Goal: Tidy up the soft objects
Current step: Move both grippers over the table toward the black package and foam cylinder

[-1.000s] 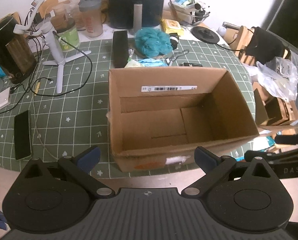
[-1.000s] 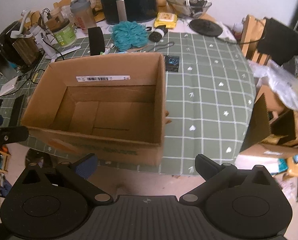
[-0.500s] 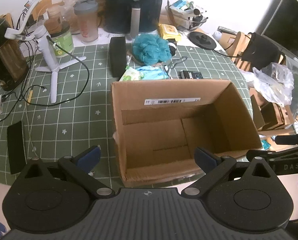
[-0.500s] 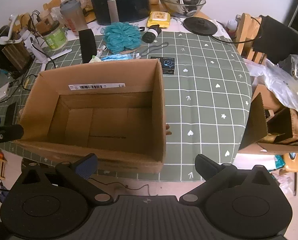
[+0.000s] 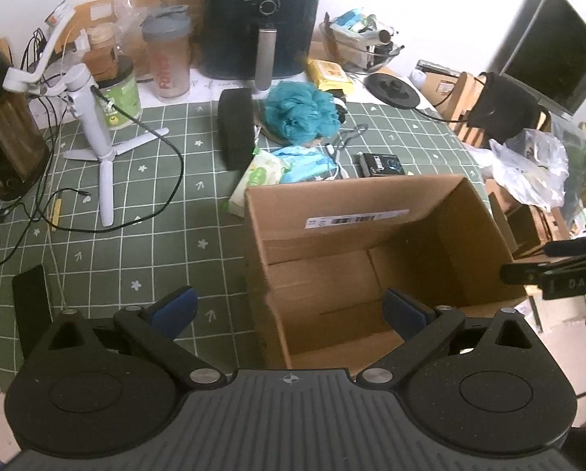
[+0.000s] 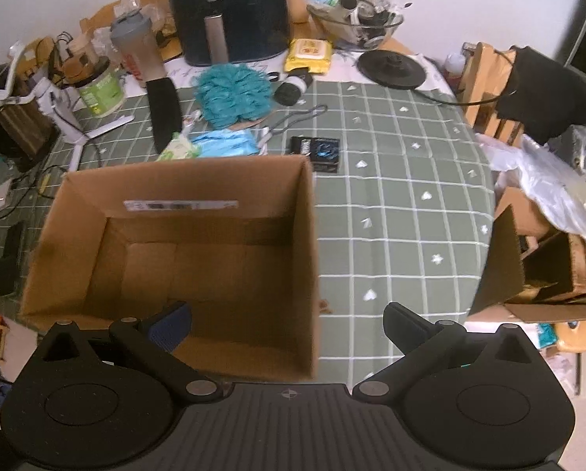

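Behind the far wall of the empty cardboard box (image 5: 371, 271) lie the soft things the task is about: a teal mesh bath puff (image 5: 301, 113), a blue soft pack (image 5: 306, 163) and a green wipes pack (image 5: 257, 178) pressed up against the box's back corner, all on the green checked tablecloth (image 5: 136, 235). Nothing is in the box yet, so the sorting looks barely begun. Both tools hang near the box's front edge with nothing between their fingers: the left gripper (image 5: 289, 308) is spread wide, and the right gripper (image 6: 289, 324) is spread wide too. The likeliest trouble is the reach itself, since every soft item sits beyond the tall box, and an arm going over it could catch the rim and push the light, empty carton along the cloth. The puff is loose netting, so a shallow pinch may take only a few folds and let it sag or drop short. Around it lie snags: a grey cord loop (image 6: 296, 117), a black roller (image 5: 236, 129) leaning by the packs, and the white tripod (image 5: 96, 125) with its trailing black cable (image 5: 167, 180), any of which could be dragged along with a careless sweep.
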Available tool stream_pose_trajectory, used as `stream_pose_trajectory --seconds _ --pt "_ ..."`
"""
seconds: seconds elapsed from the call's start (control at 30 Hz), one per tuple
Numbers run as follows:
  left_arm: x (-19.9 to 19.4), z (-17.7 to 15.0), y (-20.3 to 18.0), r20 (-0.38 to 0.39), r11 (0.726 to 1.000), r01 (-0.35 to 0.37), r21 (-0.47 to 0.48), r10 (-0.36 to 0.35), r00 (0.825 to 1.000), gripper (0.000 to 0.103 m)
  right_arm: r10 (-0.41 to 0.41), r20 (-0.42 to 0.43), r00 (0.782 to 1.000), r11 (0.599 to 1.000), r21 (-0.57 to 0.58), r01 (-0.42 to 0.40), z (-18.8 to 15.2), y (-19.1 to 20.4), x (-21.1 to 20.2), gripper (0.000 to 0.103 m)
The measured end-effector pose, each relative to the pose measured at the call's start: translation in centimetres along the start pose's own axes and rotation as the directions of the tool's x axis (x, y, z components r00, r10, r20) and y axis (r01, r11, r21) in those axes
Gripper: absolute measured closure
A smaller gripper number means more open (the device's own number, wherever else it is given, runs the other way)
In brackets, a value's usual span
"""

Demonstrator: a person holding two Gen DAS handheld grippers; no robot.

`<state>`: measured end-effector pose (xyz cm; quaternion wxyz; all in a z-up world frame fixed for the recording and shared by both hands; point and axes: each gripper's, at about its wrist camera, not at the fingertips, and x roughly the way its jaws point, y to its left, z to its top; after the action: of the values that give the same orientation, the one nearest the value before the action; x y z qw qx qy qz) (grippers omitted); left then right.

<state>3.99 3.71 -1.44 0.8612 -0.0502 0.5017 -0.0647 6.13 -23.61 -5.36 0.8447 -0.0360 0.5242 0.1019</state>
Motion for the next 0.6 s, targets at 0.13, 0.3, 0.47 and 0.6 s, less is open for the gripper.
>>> stream_pose_trajectory --seconds 0.13,0.3,0.47,0.6 --pt "0.2 0.0 1.1 -0.007 0.999 0.018 -0.027 -0.018 1.0 0.0 0.004 0.015 1.0 1.0 -0.011 -0.004 0.2 -0.9 -0.1 0.0" --pt "0.6 0.3 1.3 -0.012 0.999 0.033 -0.025 -0.034 0.999 0.0 0.026 0.034 0.999 0.999 0.019 -0.027 0.9 -2.6 0.0 0.0" --pt "1.0 1.0 1.3 -0.01 0.999 0.013 -0.031 -0.014 1.0 0.0 -0.022 0.053 0.998 1.0 0.005 0.022 2.5 -3.7 1.1 0.0" --pt "1.1 1.6 1.5 -0.001 0.999 -0.018 -0.045 0.018 1.0 0.0 0.001 0.106 0.994 1.0 -0.024 0.001 3.9 -4.9 2.0 0.0"
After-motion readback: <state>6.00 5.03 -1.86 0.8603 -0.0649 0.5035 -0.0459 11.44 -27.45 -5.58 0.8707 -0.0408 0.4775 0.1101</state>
